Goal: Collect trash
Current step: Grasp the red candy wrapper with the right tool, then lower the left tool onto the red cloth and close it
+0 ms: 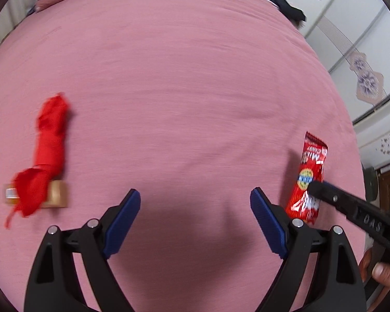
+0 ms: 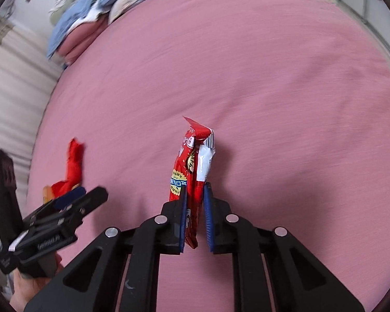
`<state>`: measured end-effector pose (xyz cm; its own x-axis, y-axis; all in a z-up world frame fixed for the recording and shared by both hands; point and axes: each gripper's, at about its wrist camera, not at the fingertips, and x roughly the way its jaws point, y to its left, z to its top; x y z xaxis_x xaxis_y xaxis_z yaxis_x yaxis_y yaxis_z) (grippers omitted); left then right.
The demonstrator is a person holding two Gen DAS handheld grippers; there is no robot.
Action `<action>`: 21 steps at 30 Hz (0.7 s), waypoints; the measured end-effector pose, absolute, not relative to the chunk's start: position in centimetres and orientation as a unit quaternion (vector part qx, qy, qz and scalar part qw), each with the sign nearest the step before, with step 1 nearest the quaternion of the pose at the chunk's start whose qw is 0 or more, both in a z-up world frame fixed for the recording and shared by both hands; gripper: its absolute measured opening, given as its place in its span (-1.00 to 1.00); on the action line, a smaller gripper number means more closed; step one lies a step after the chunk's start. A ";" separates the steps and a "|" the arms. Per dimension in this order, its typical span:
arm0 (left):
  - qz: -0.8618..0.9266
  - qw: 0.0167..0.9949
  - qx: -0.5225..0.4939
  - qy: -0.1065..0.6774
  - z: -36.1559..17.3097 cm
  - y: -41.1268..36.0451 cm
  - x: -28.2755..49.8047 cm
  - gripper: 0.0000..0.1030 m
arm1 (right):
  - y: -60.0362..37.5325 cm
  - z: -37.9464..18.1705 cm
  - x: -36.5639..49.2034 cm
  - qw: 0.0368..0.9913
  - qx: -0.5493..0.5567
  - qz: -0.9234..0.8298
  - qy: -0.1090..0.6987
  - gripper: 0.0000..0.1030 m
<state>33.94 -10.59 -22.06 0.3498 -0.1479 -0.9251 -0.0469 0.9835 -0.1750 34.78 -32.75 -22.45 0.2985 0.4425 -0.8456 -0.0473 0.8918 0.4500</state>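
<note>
While the right gripper (image 2: 195, 202) pinches one glossy red foil candy wrapper (image 2: 192, 161) between its blue ribbed pads, the wrapper stands crinkled above a matte pink woven bedsheet (image 2: 273, 78); left gripper (image 1: 195, 202) gapes wide, nothing between its two blue pads, only sheet below; one crumpled red plastic bag (image 1: 48, 150), long and twisted, lies at the left, draped over one small tan box (image 1: 56, 195); blue and pink pillows (image 2: 83, 26) piled at the far edge, count unclear.

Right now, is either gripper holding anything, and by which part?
Right gripper pinches the red candy wrapper by its lower end. Left gripper is open, empty.
</note>
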 end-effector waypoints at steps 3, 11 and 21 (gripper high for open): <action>-0.011 0.820 -0.090 0.565 -21.5 -7.3 33.8 0.67 | -29.4 -22.9 34.2 0.776 0.180 0.180 0.577 -0.76; 0.044 0.822 -0.101 0.559 -20.9 1.2 35.1 0.67 | -22.0 -22.4 34.6 0.767 0.161 0.226 0.579 -0.76; 0.066 0.788 -0.135 0.598 -25.0 6.0 38.9 0.29 | -17.4 -22.6 36.2 0.763 0.144 0.247 0.579 -0.76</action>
